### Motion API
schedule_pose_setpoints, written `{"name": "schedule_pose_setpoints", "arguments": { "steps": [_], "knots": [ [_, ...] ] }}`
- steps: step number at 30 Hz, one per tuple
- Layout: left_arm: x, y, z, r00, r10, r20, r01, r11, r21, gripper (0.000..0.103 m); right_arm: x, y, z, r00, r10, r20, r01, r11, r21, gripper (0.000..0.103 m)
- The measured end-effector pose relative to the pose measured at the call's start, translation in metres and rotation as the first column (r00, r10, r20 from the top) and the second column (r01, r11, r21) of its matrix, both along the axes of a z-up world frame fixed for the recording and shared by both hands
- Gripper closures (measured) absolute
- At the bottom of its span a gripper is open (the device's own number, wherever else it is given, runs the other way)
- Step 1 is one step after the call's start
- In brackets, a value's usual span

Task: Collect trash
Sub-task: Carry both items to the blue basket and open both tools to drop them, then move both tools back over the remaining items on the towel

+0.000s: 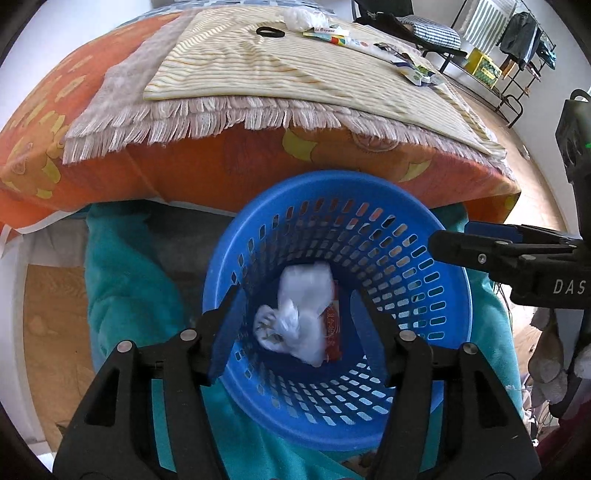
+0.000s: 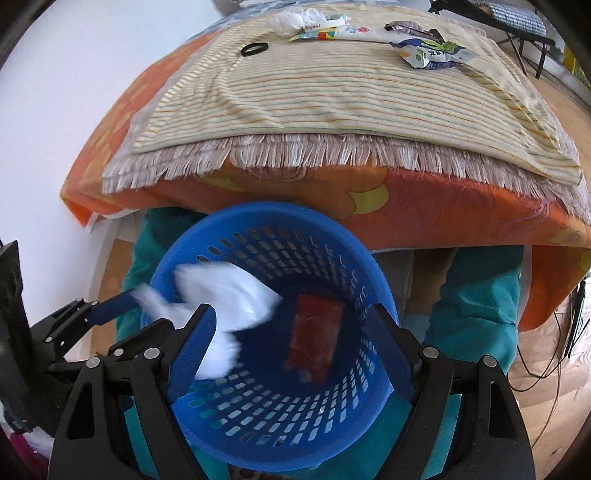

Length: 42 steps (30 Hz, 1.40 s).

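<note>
A blue perforated basket point(image 1: 332, 181) point(image 2: 258, 210) stands on teal cloth below both grippers. A red wrapper point(image 1: 332, 325) point(image 2: 317, 332) lies inside it. A white plastic bag point(image 1: 299, 317) point(image 2: 229, 295), blurred, hangs loose in the basket mouth. It sits between the fingers of my left gripper point(image 1: 297, 293) point(image 2: 92, 314), whose pads stand clear of it, so that gripper is open. My right gripper point(image 2: 291, 306) point(image 1: 452, 234) is open over the basket with nothing gripped. On the bed lie crumpled white plastic point(image 1: 301, 16) point(image 2: 291, 18), a colourful wrapper point(image 1: 328, 35) point(image 2: 325, 31) and a green-white packet point(image 1: 417, 72) point(image 2: 432, 51).
The bed has an orange cover point(image 1: 221, 166), a fringed blanket point(image 2: 295, 155) and a striped cloth point(image 1: 277, 74) carrying a black ring point(image 1: 270, 32) point(image 2: 255, 48). A clothes rack point(image 1: 517, 37) stands at the back right on wooden floor. A white wall point(image 2: 74, 92) is on the left.
</note>
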<state>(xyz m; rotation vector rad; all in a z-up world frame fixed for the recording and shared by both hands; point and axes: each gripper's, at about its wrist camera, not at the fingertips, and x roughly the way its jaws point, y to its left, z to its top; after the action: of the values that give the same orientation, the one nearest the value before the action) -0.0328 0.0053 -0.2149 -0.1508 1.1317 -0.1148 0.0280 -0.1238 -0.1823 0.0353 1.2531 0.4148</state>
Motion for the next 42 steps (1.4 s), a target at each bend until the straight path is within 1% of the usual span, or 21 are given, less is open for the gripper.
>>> {"name": "schedule_pose_setpoints", "arguments": {
  "steps": [2, 10, 16, 21, 26, 28, 33, 38, 42],
  "knots": [
    [0.000, 0.000, 0.000, 1.000, 0.002, -0.001, -0.002, 1.000, 0.001, 0.035, 0.000, -0.001, 0.001, 1.000, -0.001, 0.004, 0.001, 1.000, -0.002, 0.019],
    [0.002, 0.000, 0.000, 1.000, 0.002, 0.003, -0.002, 1.000, 0.000, 0.034, 0.000, -0.006, 0.005, 1.000, -0.010, 0.018, 0.010, 1.000, -0.002, 0.019],
    [0.006, 0.001, 0.002, 1.000, 0.002, 0.017, -0.002, 1.000, 0.002, 0.034, 0.002, -0.003, 0.007, 0.999, -0.003, 0.046, 0.004, 0.999, -0.032, 0.019],
    [0.010, 0.006, 0.009, 0.998, 0.020, 0.052, -0.020, 1.000, 0.006, 0.034, 0.002, 0.000, 0.016, 0.991, 0.031, 0.128, -0.019, 0.995, -0.100, 0.019],
    [0.017, 0.012, 0.017, 0.996, 0.032, 0.082, -0.033, 0.999, 0.007, 0.034, 0.006, -0.003, 0.025, 0.980, 0.052, 0.192, -0.031, 0.993, -0.115, 0.019],
    [0.020, 0.015, 0.020, 0.995, 0.035, 0.094, -0.035, 0.999, 0.004, 0.034, 0.008, -0.007, 0.030, 0.974, 0.059, 0.217, -0.036, 0.994, -0.108, 0.019],
    [0.032, 0.016, 0.029, 0.993, 0.030, 0.118, -0.030, 1.000, 0.001, 0.034, 0.014, -0.017, 0.041, 0.958, 0.060, 0.280, -0.029, 0.993, -0.114, 0.019],
    [0.047, 0.014, 0.038, 0.990, 0.021, 0.142, -0.021, 1.000, 0.004, 0.034, 0.028, -0.034, 0.049, 0.954, 0.017, 0.299, 0.014, 0.995, -0.102, 0.019],
    [0.066, 0.015, 0.048, 0.987, 0.014, 0.163, -0.015, 1.000, 0.003, 0.034, 0.044, -0.051, 0.054, 0.952, -0.044, 0.303, 0.074, 0.993, -0.088, 0.019]
  ]
}}
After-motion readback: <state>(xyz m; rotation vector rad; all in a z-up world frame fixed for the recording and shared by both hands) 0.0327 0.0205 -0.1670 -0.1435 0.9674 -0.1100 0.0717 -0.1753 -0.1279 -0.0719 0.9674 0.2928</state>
